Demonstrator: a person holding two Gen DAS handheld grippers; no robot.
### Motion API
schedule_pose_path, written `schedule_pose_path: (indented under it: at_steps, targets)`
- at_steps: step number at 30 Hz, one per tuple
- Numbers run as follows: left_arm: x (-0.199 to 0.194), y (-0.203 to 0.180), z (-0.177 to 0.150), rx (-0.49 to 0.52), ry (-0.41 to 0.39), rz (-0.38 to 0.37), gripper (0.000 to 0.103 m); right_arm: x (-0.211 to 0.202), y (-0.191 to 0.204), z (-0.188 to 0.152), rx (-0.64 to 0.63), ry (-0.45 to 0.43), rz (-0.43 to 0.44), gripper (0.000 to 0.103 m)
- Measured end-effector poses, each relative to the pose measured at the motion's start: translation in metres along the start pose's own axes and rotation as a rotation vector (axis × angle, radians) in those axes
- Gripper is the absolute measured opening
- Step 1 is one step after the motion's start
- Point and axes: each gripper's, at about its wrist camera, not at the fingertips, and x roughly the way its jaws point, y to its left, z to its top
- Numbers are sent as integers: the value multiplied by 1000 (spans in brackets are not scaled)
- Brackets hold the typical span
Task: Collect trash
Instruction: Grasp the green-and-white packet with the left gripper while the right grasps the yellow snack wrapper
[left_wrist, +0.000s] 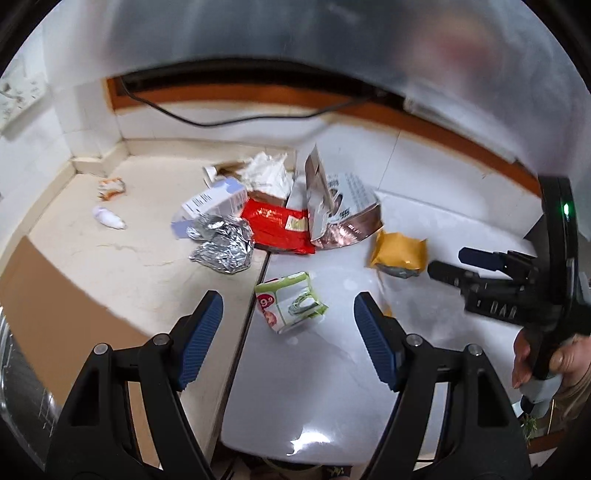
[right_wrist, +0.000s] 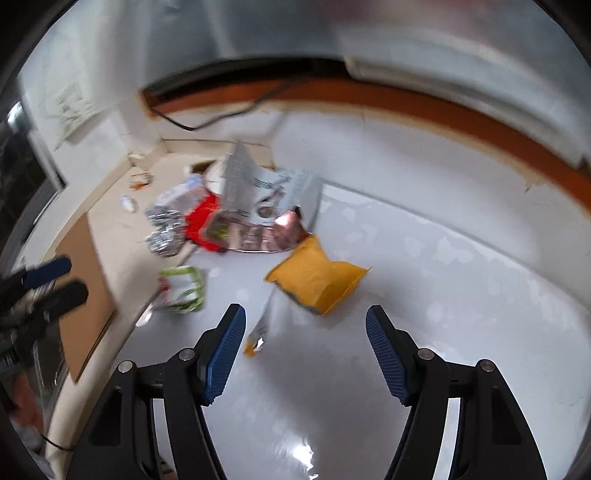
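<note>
Trash heaped ahead of both tools: green-and-white wrapper (left_wrist: 290, 301) just beyond the left gripper (left_wrist: 288, 343), yellow packet (right_wrist: 317, 282) just beyond the right gripper (right_wrist: 306, 350). Farther off, red wrapper (left_wrist: 279, 229), crumpled foil (left_wrist: 221, 242), copper-lined bag (left_wrist: 340, 214). Both sets of jaws spread wide, holding nothing, over the white countertop (right_wrist: 461, 295).

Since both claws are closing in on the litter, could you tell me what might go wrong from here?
1. The green wrapper lies right beside the seam between the beige counter and the white top; a claw finger might catch on that edge.
2. The crumpled foil, red packet and torn box overlap, so grabbing one could drag the others.
3. The right claw hovers near the yellow pouch, close to the open left claw; they could collide.
</note>
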Motion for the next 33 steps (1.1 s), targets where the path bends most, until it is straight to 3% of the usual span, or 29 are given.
schedule_pose_path:
  at_steps: [5, 9, 17, 21, 24, 33]
  targets:
    - [46, 16, 2, -60, 71, 0, 71, 47, -31, 20, 228, 35, 53, 71]
    - [73, 29, 0, -151, 109, -18, 71, 82, -42, 30, 320, 60, 44, 72]
    - [101, 30, -3, -195, 128, -2, 71, 113, -21, 36, 218, 71, -12, 74]
    - [107, 27, -2, -183, 124, 22, 71, 117, -7, 29, 120, 64, -70, 56]
    - [112, 24, -1, -167, 123, 44, 71, 113, -2, 21, 82, 55, -85, 51]
    - [131, 6, 1, -127, 138, 131, 71, 100, 4, 6, 65, 35, -89, 47]
